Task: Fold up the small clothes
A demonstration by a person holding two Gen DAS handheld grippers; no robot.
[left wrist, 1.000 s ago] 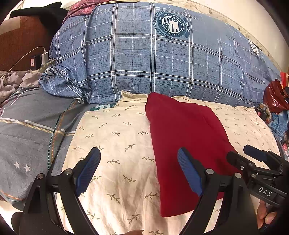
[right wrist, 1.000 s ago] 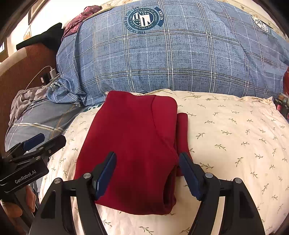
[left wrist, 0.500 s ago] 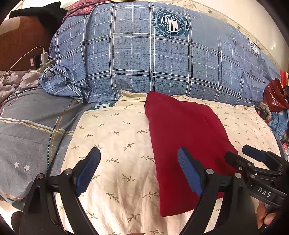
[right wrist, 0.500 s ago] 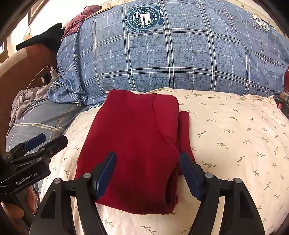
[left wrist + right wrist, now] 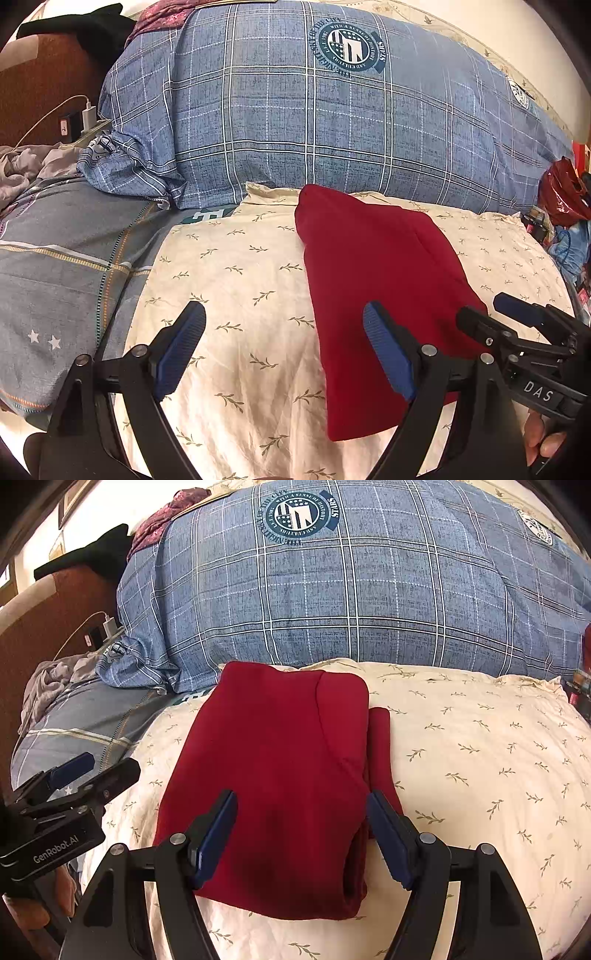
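A dark red garment lies folded into a tall rectangle on a cream leaf-print pillow; a narrow strip sticks out along its right side. It also shows in the left wrist view. My right gripper is open and empty, its jaws standing over the garment's near right part. My left gripper is open and empty over the bare pillow, left of the garment. The right gripper also shows at the right edge of the left wrist view.
A big blue plaid duvet is heaped behind the pillow. A grey striped sheet lies to the left, with a charger and cable by the brown headboard. A red bag and clutter sit at the far right.
Both grippers have drifted slightly; the garment sits a touch lower and nearer in both views. Nothing was taken hold of or let go.
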